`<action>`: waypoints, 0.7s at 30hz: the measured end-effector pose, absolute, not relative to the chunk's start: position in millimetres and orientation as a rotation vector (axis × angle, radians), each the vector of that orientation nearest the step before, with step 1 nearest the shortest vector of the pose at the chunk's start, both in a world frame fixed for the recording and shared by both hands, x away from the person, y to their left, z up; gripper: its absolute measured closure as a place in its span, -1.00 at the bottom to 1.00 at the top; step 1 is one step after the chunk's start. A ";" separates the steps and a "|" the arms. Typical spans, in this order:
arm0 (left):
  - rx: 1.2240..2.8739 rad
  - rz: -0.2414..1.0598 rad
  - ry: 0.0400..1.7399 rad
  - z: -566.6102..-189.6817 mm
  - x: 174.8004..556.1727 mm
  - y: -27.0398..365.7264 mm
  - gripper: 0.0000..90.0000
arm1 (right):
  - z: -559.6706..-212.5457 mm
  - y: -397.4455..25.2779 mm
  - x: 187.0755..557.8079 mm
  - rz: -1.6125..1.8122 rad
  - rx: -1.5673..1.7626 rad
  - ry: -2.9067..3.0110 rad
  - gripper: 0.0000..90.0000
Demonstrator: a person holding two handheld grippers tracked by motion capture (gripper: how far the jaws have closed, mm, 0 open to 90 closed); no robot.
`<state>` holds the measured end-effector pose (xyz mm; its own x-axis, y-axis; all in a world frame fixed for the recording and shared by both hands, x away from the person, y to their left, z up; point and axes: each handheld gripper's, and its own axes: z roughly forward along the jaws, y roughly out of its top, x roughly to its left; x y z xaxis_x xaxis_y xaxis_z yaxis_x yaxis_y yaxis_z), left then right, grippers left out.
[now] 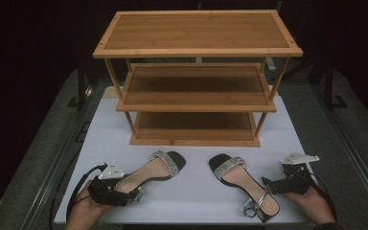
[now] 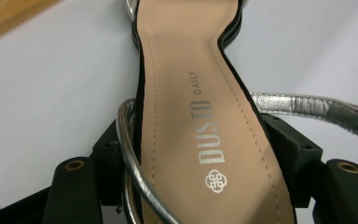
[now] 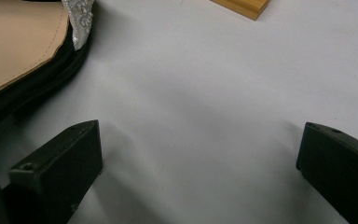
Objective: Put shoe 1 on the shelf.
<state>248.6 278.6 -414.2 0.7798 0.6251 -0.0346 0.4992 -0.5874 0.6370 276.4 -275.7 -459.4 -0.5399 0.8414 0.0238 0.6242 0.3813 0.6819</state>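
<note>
The left gripper (image 1: 124,194) is clamping the heel end of the left sandal (image 1: 155,168), lying just in front of the rack (image 1: 197,48). The right gripper (image 1: 274,186) is waiting with jaws apart beside the right sandal (image 1: 242,179). Both sandals are waiting to be shelved.

Lab-type rig: white table (image 1: 191,191), dark surround, bare wooden rack (image 1: 196,50).

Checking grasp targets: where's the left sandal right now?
In the high view the left sandal lies on the white table, left of the other sandal, before the wooden rack, its heel between the left gripper jaws.
</note>
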 end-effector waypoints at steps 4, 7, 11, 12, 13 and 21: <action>2.308 0.286 0.810 -409.9 247.0 278.0 -0.25 | -459.4 -275.7 276.4 0.931 1.281 2.318 -1.00; 2.293 0.313 0.803 -404.9 246.6 278.0 -0.25 | -459.4 -275.7 276.4 0.931 1.281 2.319 -1.00; 2.224 0.318 0.813 -396.6 248.3 283.1 -0.25 | -459.4 -275.7 276.4 0.931 1.282 2.319 -1.00; 2.205 0.317 0.817 -394.1 248.9 284.4 -0.25 | -459.4 -275.7 276.5 0.931 1.281 2.318 -1.00; 2.187 0.319 0.816 -391.7 249.7 285.3 -0.25 | -459.4 -275.7 276.5 0.930 1.281 2.319 -1.00; 2.120 0.345 0.800 -378.8 266.8 272.0 -0.25 | -459.4 -275.7 276.4 0.929 1.281 2.319 -1.00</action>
<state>266.8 272.0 -378.8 0.7603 0.6489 -0.0306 0.4228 -0.4585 0.7817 276.4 -275.7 -459.4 -0.5395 0.8417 0.0227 0.6245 0.3820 0.6812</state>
